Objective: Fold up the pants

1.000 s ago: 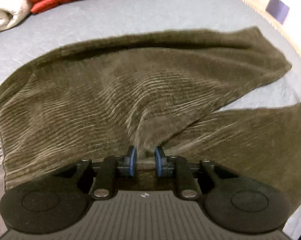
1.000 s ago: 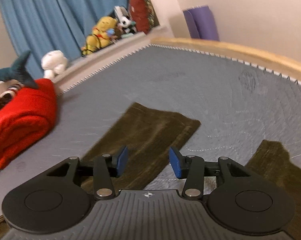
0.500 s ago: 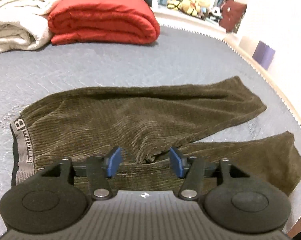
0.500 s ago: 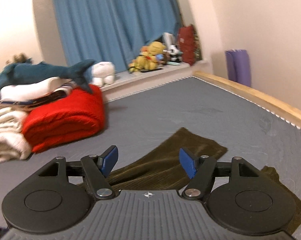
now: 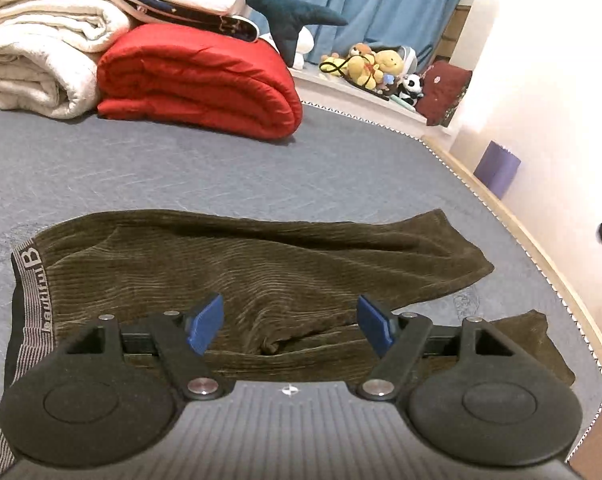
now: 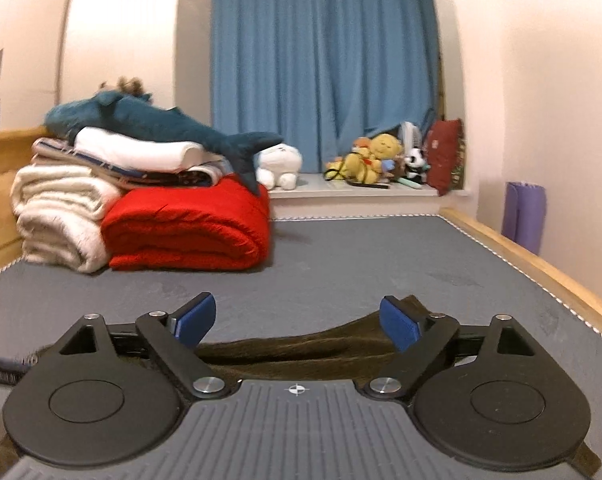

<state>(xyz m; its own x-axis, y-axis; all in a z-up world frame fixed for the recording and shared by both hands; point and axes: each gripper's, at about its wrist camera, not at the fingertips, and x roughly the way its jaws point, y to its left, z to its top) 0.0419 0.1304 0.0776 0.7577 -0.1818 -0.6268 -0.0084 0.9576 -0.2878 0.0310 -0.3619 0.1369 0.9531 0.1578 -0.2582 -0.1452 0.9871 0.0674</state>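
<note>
— Where are the pants [image 5: 261,268]?

— Flat on the grey bed [image 5: 229,168], across the middle of your left view. Their long axis runs left to right: waistband [image 5: 31,292] at the left edge, leg ends at the right, the upper leg lying partly over the lower.

— And your tools?

— Your left gripper [image 5: 291,322] hangs spread wide and empty just above the crotch bunch at lower centre. Your right gripper [image 6: 297,322] is also spread and empty, the cloth low in its frame.

— Which goes first?

— Probably the left; it looks nearer. The blankets [image 5: 197,80] at upper left sit well apart.
</note>
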